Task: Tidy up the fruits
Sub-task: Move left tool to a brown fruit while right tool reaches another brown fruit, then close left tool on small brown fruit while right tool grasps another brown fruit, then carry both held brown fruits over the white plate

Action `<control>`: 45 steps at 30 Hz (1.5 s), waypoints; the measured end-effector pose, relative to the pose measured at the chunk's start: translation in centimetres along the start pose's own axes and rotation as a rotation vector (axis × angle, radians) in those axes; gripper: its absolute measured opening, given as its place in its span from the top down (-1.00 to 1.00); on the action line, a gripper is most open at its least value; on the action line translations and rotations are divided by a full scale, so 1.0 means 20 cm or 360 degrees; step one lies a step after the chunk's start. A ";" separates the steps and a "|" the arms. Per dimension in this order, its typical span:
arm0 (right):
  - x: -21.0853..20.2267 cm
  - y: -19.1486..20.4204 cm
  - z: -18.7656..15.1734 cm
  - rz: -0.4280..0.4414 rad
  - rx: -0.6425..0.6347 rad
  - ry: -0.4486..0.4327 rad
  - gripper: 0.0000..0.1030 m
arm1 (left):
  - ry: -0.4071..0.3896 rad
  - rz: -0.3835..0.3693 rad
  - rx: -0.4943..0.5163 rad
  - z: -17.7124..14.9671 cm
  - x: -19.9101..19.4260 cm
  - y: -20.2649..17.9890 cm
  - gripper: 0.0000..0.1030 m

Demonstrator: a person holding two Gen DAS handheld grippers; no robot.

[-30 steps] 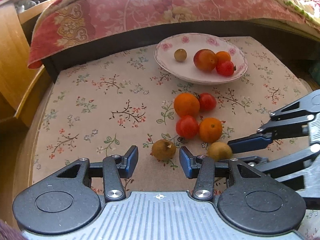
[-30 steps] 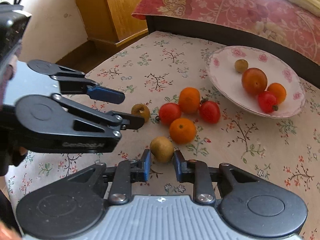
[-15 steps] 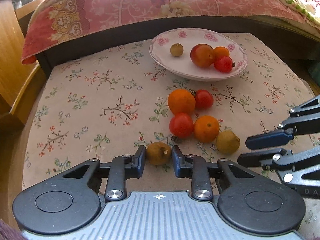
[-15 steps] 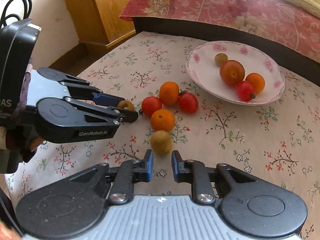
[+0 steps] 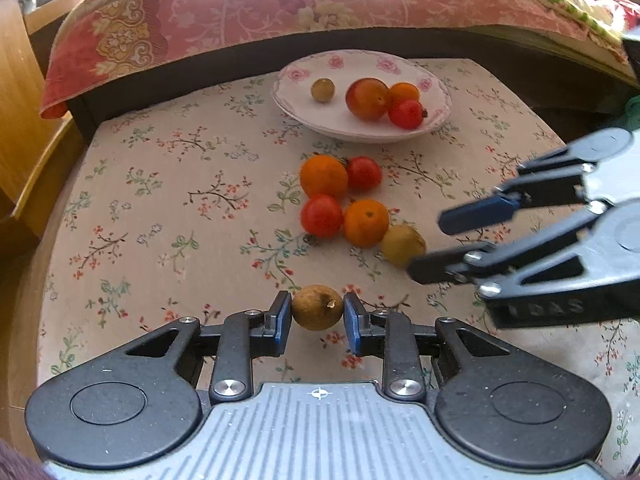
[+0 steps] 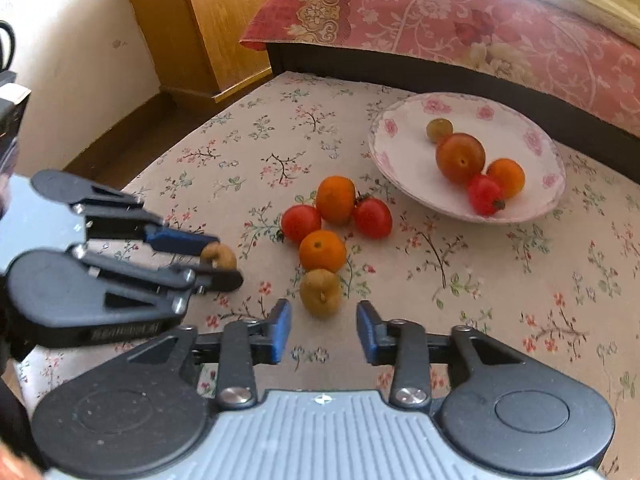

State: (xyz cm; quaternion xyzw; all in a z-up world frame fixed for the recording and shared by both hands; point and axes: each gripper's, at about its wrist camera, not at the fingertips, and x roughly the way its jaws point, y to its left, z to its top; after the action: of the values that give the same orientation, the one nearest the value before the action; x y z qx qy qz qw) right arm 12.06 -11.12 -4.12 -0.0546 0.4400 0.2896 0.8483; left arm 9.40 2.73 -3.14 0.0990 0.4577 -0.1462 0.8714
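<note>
Left gripper [image 5: 317,322] tilts steeply down at the floral tablecloth [image 5: 168,184], jaws narrow, blue pads clamped on either side of a brown fruit [image 5: 316,307]. Its dried stem nub points toward the right pad; the fruit is roundish, no clear long axis. Whether it is lifted off the cloth cannot be told.

Right gripper [image 6: 323,330] also angles down, coming in from the right in the left view. Its jaws are opening; a second brown fruit [image 6: 321,292] sits just ahead between the tips, pads not touching it. Its stem dimple faces the camera, and it touches an orange [image 6: 322,250] behind it.

Loose cluster mid-table: two oranges and two tomatoes [image 6: 301,223], touching or nearly so.

Plate [image 5: 298,76] at the far edge, near a bed with a pink quilt [image 5: 248,4], holds a small green-brown fruit, a large red-orange fruit [image 5: 367,99], an orange and a tomato, the last three bunched together. Wooden cabinet [image 6: 216,20] stands at far left.
</note>
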 end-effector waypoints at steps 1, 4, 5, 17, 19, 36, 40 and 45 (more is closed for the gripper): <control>0.01 0.00 0.00 0.0000 0.0001 0.0003 0.16 | 0.0004 0.0006 0.0010 0.00 0.01 0.00 0.29; 0.06 -0.01 0.01 0.0003 -0.0004 0.0016 0.16 | 0.0013 0.0014 0.0030 -0.01 0.03 -0.01 0.25; 0.06 -0.01 0.01 0.0007 -0.0001 0.0015 0.16 | 0.0013 0.0014 0.0032 -0.01 0.03 -0.01 0.25; 0.10 0.00 0.02 0.0023 -0.0019 0.0011 0.16 | 0.0007 0.0040 0.0060 -0.03 0.04 -0.01 0.06; 0.10 0.00 0.02 0.0014 -0.0021 0.0015 0.18 | 0.0008 0.0044 0.0054 -0.03 0.05 -0.01 0.07; 0.01 -0.02 -0.01 -0.0095 -0.0026 0.0010 0.43 | -0.0003 0.0012 0.0054 0.03 0.03 -0.08 0.31; -0.02 -0.03 0.00 -0.0119 -0.0022 -0.0014 0.43 | -0.0037 0.0015 0.0053 0.08 0.01 -0.10 0.31; -0.04 -0.05 0.01 -0.0165 -0.0009 -0.0037 0.43 | -0.0066 0.0022 0.0048 0.13 0.01 -0.11 0.31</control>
State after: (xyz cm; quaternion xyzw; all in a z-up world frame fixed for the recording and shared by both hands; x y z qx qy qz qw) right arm 12.36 -12.28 -3.60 -0.0764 0.4259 0.2473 0.8670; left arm 10.68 -0.19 -1.94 0.1123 0.4366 -0.1492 0.8801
